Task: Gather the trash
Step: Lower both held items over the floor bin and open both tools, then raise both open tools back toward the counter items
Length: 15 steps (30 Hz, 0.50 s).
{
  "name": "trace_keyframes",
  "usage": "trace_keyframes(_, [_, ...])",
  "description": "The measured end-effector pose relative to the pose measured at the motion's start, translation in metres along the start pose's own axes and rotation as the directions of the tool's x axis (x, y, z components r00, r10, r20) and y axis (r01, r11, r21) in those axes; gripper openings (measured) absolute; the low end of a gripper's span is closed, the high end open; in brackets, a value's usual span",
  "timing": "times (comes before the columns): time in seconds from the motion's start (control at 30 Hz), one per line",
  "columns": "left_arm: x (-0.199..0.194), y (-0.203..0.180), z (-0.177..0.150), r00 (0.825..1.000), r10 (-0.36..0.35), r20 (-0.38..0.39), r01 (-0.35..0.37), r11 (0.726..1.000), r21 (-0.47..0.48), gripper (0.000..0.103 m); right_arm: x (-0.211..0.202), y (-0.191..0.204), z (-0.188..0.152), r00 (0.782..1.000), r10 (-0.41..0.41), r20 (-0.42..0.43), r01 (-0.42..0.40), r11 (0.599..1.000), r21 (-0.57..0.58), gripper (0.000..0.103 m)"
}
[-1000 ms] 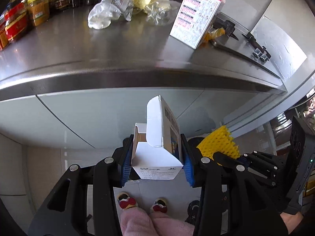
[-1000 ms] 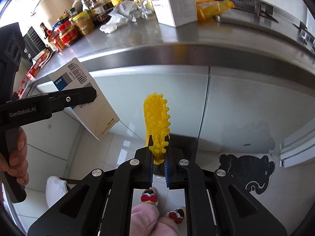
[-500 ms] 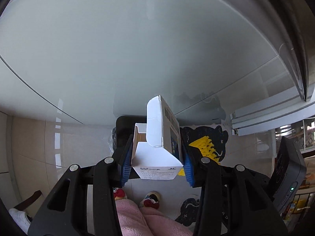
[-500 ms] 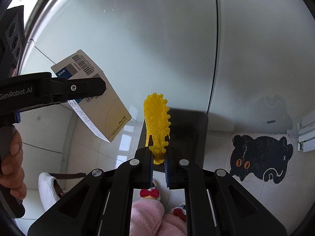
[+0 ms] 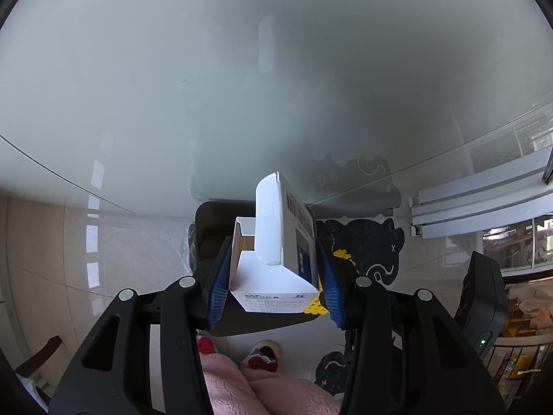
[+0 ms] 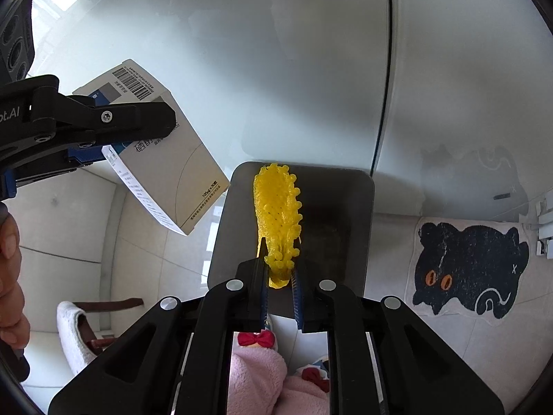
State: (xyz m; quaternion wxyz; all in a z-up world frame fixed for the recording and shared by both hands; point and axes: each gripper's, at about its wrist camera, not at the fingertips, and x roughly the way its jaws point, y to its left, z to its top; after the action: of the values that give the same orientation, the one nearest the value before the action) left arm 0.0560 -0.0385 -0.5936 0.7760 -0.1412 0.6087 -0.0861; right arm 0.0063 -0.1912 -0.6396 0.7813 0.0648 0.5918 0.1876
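Background: pale glossy cabinet front (image 6: 276, 69), tiled floor (image 6: 138, 259), black cat mat (image 6: 470, 269) at right.
Bin: dark bin (image 6: 349, 214) lay below both tongs.
Left tongs (image 5: 273, 283): clenched on white box (image 5: 276, 263) — flap open.
Right tongs (image 6: 279, 276): pinched yellow knobbly scrap (image 6: 276, 214) over the bin.

Both grippers hung over the dark bin (image 6: 352, 207) on the floor, its open mouth unobstructed below them. The pale cabinet front (image 6: 276, 69) stood right behind the bin, closing off anything further forward. The white carton (image 5: 276, 259) filled the left gripper (image 5: 274, 276) jaw to jaw, its raised flap sticking up ahead. In the right wrist view that carton hung just left of the yellow mesh piece (image 6: 278, 214) pinched in the right gripper (image 6: 279, 280), a narrow gap between them. Pink-slippered feet (image 6: 259, 340) stood near the bin's close edge. The black cat mat (image 6: 473, 266) lay flat to the right, no obstacle.
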Motion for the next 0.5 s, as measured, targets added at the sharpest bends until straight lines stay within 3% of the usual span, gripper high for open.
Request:
trace_keyframes(0.03, [0.001, -0.005, 0.002, 1.0, 0.003, -0.001, -0.003, 1.0, 0.0, 0.051, -0.001, 0.0, 0.0, 1.0, 0.0, -0.001, 0.0, 1.0, 0.004, 0.043])
trace_keyframes(0.07, [0.001, -0.007, 0.003, 1.0, 0.006, 0.0, -0.006, 1.0, 0.0, 0.056, 0.0, -0.001, 0.001, 1.0, 0.002, 0.005, -0.002, 1.0, 0.006, 0.068])
trace_keyframes(0.2, [-0.003, -0.003, 0.005, 1.0, -0.001, 0.009, 0.001, 1.0, 0.003, 0.067, -0.005, -0.002, 0.004, 1.0, -0.018, 0.01, 0.019, 1.0, -0.002, 0.071])
trace_keyframes(0.27, [-0.01, -0.005, 0.005, 1.0, -0.002, 0.012, 0.001, 1.0, 0.005, 0.073, -0.011, -0.003, 0.006, 1.0, -0.028, 0.012, 0.028, 1.0, 0.0, 0.082])
trace_keyframes(0.37, [-0.03, -0.009, 0.004, 1.0, 0.011, 0.028, -0.012, 1.0, 0.015, 0.084, -0.035, 0.0, 0.009, 0.999, -0.037, 0.018, 0.037, 0.999, -0.002, 0.09])
trace_keyframes(0.4, [-0.037, -0.011, 0.004, 0.999, 0.013, 0.031, -0.014, 1.0, 0.013, 0.089, -0.045, 0.002, 0.011, 0.999, -0.043, 0.022, 0.043, 0.999, -0.002, 0.097])
trace_keyframes(0.5, [-0.07, -0.019, 0.006, 0.999, 0.002, 0.047, -0.003, 1.0, 0.008, 0.095, -0.078, 0.008, 0.017, 0.998, -0.052, 0.033, 0.052, 0.999, -0.007, 0.099])
